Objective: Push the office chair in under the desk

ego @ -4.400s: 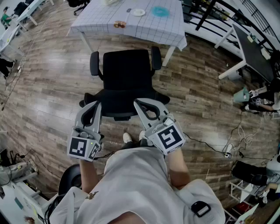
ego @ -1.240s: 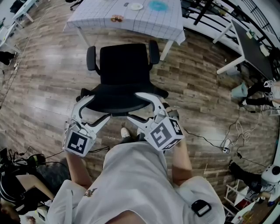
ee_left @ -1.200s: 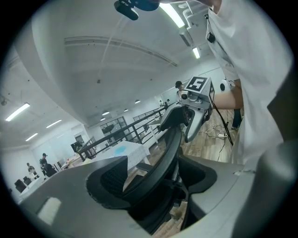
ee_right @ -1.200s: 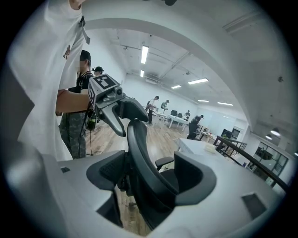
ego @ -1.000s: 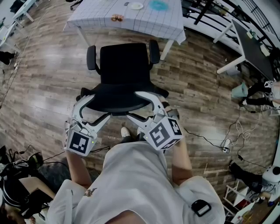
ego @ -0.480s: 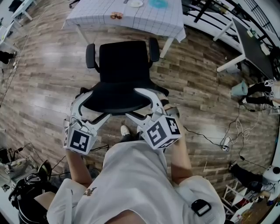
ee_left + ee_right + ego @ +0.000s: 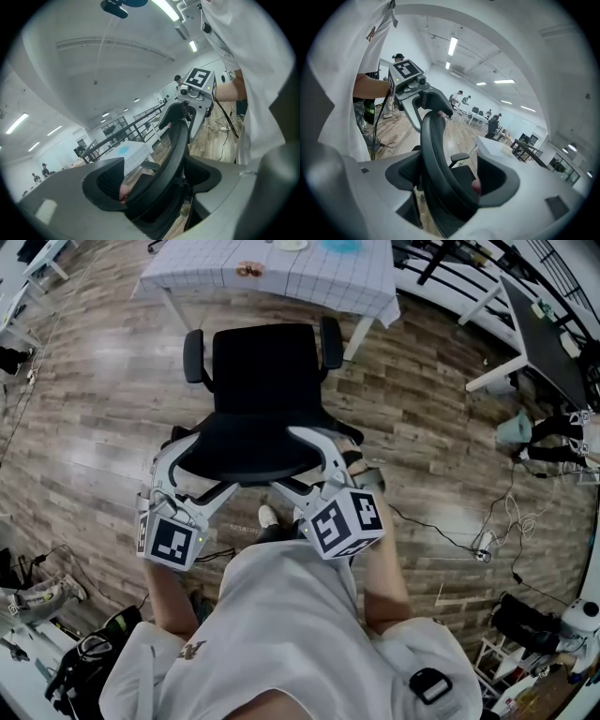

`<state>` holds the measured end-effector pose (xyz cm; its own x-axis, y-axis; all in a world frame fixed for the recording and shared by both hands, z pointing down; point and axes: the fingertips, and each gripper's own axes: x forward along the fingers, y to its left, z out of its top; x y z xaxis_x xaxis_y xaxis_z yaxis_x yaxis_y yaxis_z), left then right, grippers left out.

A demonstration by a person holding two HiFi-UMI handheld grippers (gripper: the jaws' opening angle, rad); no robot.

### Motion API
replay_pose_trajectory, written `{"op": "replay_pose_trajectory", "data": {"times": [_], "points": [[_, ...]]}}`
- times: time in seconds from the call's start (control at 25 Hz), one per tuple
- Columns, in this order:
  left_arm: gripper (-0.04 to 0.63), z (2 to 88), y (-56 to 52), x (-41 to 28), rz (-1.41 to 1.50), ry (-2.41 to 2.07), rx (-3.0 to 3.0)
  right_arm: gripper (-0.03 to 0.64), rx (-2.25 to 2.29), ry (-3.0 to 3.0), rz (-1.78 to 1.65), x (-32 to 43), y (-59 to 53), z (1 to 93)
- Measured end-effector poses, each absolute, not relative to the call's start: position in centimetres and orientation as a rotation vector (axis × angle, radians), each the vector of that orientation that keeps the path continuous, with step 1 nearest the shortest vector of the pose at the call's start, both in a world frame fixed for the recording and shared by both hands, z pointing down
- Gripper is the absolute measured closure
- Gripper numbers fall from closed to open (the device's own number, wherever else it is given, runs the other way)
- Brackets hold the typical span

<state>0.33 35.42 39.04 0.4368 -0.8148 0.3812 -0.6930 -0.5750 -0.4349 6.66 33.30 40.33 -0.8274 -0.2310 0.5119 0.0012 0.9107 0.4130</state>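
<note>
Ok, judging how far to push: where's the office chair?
Head view, centre: the office chair stands in front of the checked-cloth desk at top, backrest toward the person.

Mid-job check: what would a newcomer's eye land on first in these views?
The black office chair fills the middle of the head view, its seat facing the checked-cloth desk at the top edge. The left gripper and the right gripper both straddle its backrest rim; their jaws have just been opening and now stand wide, the rim between them.
</note>
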Motion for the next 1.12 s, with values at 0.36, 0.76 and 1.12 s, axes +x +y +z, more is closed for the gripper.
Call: {"op": "replay_pose_trajectory", "data": {"times": [0.36, 0.76, 1.12], "points": [[0.198, 39.3, 35.3, 0.3, -0.839, 1.318, -2.492, 0.261, 0.161, -2.47, -0.505, 6.6, 33.2, 40.6], [0.192, 38.9, 34.6, -0.2, -0.829, 1.318, -2.513, 0.259, 0.141, -2.457, -0.461, 6.1, 32.6, 40.4], [0.188, 39.0, 34.2, -1.8, -0.839, 1.296, -2.538, 0.255, 0.143, -2.455, -0.44, 4.6, 32.4, 40.4]]}}
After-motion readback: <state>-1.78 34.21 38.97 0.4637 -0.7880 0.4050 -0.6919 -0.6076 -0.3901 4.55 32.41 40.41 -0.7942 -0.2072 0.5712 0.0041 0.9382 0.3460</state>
